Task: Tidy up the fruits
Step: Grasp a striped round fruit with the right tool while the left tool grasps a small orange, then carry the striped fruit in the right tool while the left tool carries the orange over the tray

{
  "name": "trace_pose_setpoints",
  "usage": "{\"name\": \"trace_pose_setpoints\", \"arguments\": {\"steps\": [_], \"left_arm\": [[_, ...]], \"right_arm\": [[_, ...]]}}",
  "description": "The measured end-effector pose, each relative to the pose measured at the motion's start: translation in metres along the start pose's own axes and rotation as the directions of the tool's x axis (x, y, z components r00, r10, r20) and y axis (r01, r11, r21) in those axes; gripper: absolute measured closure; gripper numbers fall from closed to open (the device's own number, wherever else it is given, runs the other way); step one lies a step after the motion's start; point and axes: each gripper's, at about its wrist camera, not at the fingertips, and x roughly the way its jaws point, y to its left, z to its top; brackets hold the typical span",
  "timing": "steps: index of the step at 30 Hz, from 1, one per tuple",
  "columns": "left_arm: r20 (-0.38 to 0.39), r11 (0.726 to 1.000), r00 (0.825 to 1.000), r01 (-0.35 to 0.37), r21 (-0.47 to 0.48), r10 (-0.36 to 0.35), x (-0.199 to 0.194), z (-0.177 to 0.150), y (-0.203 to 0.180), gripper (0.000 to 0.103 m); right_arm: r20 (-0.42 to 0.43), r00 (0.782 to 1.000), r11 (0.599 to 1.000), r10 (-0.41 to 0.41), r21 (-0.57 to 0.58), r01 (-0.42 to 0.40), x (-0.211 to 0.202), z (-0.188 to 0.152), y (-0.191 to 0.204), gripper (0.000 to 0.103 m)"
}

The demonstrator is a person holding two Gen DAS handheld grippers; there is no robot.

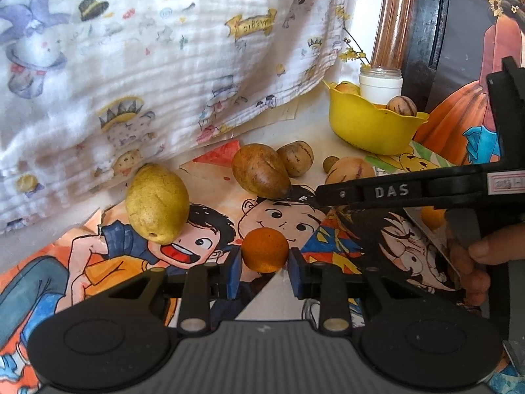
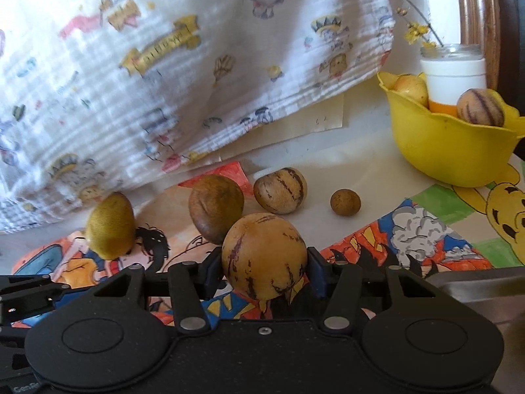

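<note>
My left gripper [image 1: 265, 262] is shut on a small round orange fruit [image 1: 265, 250], its blue pads pressed on both sides. My right gripper [image 2: 264, 267] is shut on a tan fruit with purple streaks [image 2: 264, 256]; the left wrist view shows that fruit [image 1: 349, 169] at the tip of the right gripper's black finger [image 1: 377, 193]. Loose on the cartoon-printed table cover lie a yellow-green fruit [image 1: 157, 203], a brown oval fruit [image 1: 259, 170], a striped fruit [image 1: 295, 157] and a tiny brown ball [image 2: 345, 202]. A yellow bowl [image 2: 449, 151] at the back right holds a striped fruit [image 2: 480, 107] and a pale yellow one [image 2: 411, 88].
A white printed cloth [image 1: 147, 65] hangs along the back and left, close behind the loose fruits. A white jar [image 2: 452, 75] with a yellow flower sprig stands at the bowl. A person's hand [image 1: 475, 256] holds the right gripper at the right edge.
</note>
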Motion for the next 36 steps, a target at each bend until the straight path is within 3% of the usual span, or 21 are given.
{"name": "trace_pose_setpoints", "arguments": {"steps": [9, 17, 27, 36], "left_arm": [[0.035, 0.999, 0.999, 0.022, 0.042, -0.024, -0.028, -0.003, -0.022, 0.07], [0.068, 0.995, 0.996, 0.047, 0.093, -0.053, -0.055, -0.002, -0.063, 0.07], [0.046, 0.98, 0.991, 0.119, 0.161, -0.128, -0.063, -0.009, -0.139, 0.07], [-0.018, 0.963, 0.984, 0.175, 0.205, -0.175, -0.046, -0.027, -0.198, 0.07]], "right_arm": [[0.052, 0.998, 1.0, 0.021, -0.006, -0.021, -0.064, -0.007, 0.003, 0.049], [0.133, 0.991, 1.0, -0.008, 0.001, 0.008, -0.139, -0.023, -0.025, 0.049], [0.19, 0.977, 0.995, -0.101, 0.029, 0.097, -0.218, -0.078, -0.086, 0.049], [0.185, 0.967, 0.984, -0.177, 0.025, 0.175, -0.236, -0.126, -0.129, 0.049]]}}
